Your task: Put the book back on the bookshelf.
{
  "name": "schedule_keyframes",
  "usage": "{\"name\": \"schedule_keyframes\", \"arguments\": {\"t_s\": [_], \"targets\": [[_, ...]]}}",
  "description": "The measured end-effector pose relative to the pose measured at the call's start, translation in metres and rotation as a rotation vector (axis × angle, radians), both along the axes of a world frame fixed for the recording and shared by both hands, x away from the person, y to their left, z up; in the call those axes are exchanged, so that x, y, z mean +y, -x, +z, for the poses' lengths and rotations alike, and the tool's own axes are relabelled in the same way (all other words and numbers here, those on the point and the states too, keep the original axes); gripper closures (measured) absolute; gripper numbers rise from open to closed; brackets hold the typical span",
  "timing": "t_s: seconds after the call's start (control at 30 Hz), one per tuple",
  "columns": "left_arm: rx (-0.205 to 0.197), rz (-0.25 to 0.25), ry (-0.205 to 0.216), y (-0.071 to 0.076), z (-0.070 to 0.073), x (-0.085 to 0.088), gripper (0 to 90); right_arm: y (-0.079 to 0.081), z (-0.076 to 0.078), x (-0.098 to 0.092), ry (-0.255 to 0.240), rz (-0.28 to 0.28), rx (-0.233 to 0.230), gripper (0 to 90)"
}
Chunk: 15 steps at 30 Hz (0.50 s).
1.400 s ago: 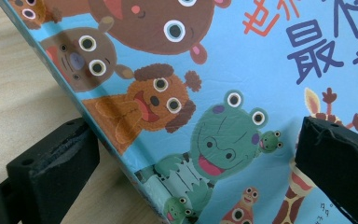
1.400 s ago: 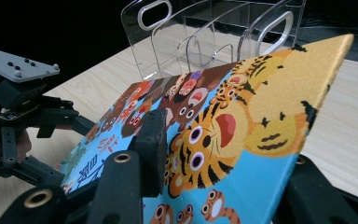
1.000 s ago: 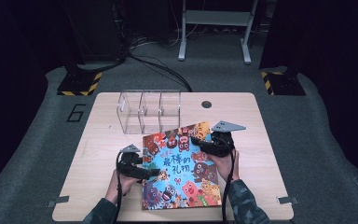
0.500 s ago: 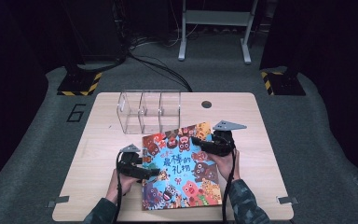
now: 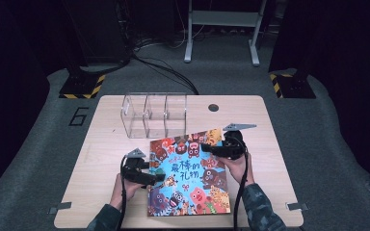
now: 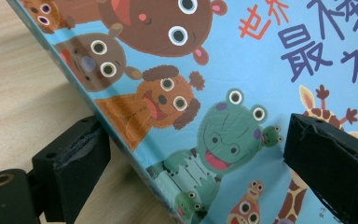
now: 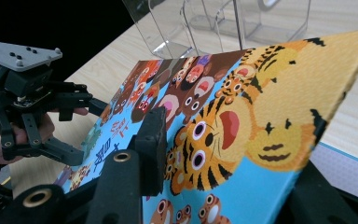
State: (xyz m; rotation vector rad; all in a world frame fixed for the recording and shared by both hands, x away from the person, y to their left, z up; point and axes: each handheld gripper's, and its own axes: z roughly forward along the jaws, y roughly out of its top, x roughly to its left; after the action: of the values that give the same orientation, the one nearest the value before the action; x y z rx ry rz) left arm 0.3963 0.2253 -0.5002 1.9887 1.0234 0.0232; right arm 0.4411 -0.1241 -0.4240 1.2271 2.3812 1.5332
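Note:
A picture book [image 5: 188, 178] with cartoon animals on a blue cover lies on the wooden table [image 5: 101, 144], its far right corner raised. My right gripper [image 5: 209, 150] is shut on that raised edge, one jaw on the cover and one beneath it [image 7: 228, 168]. My left gripper [image 5: 156, 178] straddles the book's left edge. Its jaws have just been closing, and they stand wide, one beside the edge and one over the cover [image 6: 200, 154], with the book [image 6: 223, 70] between them and unpressed. In the right gripper view the left gripper [image 7: 86, 133] shows beyond the book [image 7: 242, 116].
A clear acrylic organizer [image 5: 154, 114] with three compartments stands just behind the book, also seen close in the right gripper view [image 7: 214, 23]. A round cable hole [image 5: 213, 107] sits near the table's far edge. Bare tabletop lies left of the book.

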Motion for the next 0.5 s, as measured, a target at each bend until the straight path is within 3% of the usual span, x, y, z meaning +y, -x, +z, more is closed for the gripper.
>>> {"name": "schedule_keyframes", "arguments": {"t_s": [0.1, 0.27, 0.3, 0.4, 0.5], "targets": [[0.012, 0.0, 0.016, -0.001, -0.003, 0.0, 7.2, 0.0, 0.0, -0.001, 0.007, -0.002, 0.016, 59.4], [0.009, 0.004, 0.024, -0.001, -0.003, 0.0, 7.3, 0.007, -0.002, -0.001, 0.0, 0.004, -0.048, 60.0], [0.007, 0.003, 0.023, -0.001, -0.003, 0.0, 7.6, 0.009, -0.003, -0.001, 0.001, 0.006, -0.078, 59.7], [0.005, 0.005, 0.05, -0.001, -0.002, 0.004, 9.6, 0.015, -0.003, -0.001, 0.0, 0.0, -0.123, 59.3], [-0.001, 0.007, 0.043, 0.0, 0.0, 0.005, 10.8, 0.019, -0.002, -0.001, 0.001, -0.002, -0.153, 59.0]]}}
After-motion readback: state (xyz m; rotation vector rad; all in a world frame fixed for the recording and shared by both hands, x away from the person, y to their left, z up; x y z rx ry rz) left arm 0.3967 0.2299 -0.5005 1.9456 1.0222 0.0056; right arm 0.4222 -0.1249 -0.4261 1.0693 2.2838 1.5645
